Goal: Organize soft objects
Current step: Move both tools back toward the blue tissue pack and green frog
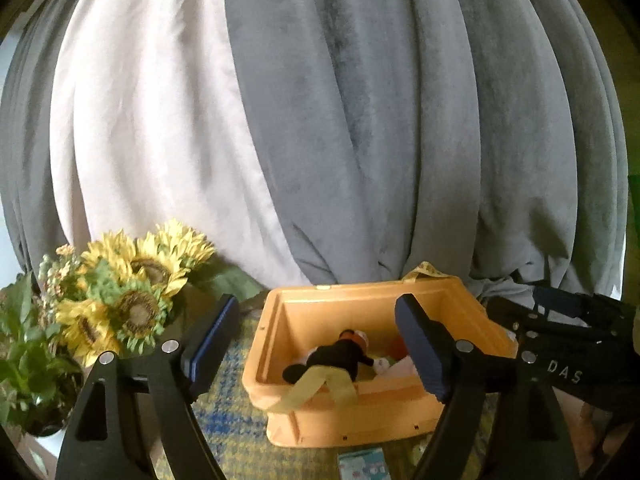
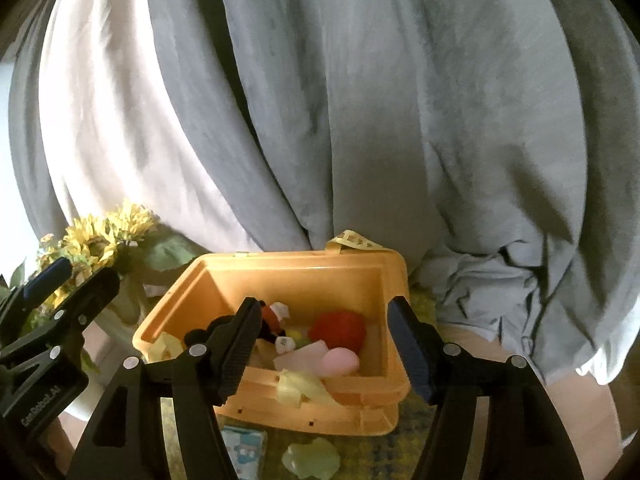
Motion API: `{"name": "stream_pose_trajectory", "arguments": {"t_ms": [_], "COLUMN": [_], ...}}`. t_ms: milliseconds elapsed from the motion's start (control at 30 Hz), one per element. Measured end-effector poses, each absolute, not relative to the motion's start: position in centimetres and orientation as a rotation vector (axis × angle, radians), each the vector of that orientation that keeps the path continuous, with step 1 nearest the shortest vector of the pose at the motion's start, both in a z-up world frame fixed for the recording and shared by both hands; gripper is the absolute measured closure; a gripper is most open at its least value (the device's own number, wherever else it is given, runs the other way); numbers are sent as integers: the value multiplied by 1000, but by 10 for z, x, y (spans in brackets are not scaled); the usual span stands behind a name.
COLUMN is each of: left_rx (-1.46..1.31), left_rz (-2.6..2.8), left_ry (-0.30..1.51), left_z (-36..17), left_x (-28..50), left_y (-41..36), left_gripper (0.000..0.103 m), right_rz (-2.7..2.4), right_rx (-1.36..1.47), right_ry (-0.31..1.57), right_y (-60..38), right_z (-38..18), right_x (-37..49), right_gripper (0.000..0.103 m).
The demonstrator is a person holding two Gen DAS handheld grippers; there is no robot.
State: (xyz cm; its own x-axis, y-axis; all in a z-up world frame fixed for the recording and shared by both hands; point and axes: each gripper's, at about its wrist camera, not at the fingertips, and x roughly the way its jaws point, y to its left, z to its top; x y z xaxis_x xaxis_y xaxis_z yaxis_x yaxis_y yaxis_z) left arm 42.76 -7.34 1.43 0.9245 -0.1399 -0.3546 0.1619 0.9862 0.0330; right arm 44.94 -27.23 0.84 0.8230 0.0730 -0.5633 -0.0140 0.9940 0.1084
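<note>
An orange plastic bin stands on a patterned cloth. Inside lie a black plush doll with yellow ribbon legs, a red fuzzy ball, a pink soft toy and a pale block. A yellow ribbon hangs over the bin's front rim. My left gripper is open and empty, above the bin's front. My right gripper is open and empty, above the bin. A pale green soft toy and a small blue packet lie in front of the bin.
Grey and white curtains hang close behind the bin. A bunch of sunflowers stands to the left. The right gripper's body shows in the left view, the left gripper's body in the right view.
</note>
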Motion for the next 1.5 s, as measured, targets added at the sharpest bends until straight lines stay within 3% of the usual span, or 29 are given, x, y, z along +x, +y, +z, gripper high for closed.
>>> {"name": "stream_pose_trajectory", "arguments": {"t_ms": [167,267,467,1500], "left_rx": [53,59,64,100], "left_rz": [-141,-139,-125,-227], "left_ry": [396,419,473,753], "left_z": [8,1,-16,-118], "left_x": [414,406,395,392], "left_y": [-69,-68,-63,-82], "left_gripper": [18,16,12,12], "right_rz": [27,18,24,184], "right_rx": [91,89,69,89], "right_ry": [592,594,610,923], "right_y": [-273,-272,-268,-266], "right_z": [10,9,0,-104], "right_x": [433,425,412,414], "right_gripper": [36,27,27,27]}}
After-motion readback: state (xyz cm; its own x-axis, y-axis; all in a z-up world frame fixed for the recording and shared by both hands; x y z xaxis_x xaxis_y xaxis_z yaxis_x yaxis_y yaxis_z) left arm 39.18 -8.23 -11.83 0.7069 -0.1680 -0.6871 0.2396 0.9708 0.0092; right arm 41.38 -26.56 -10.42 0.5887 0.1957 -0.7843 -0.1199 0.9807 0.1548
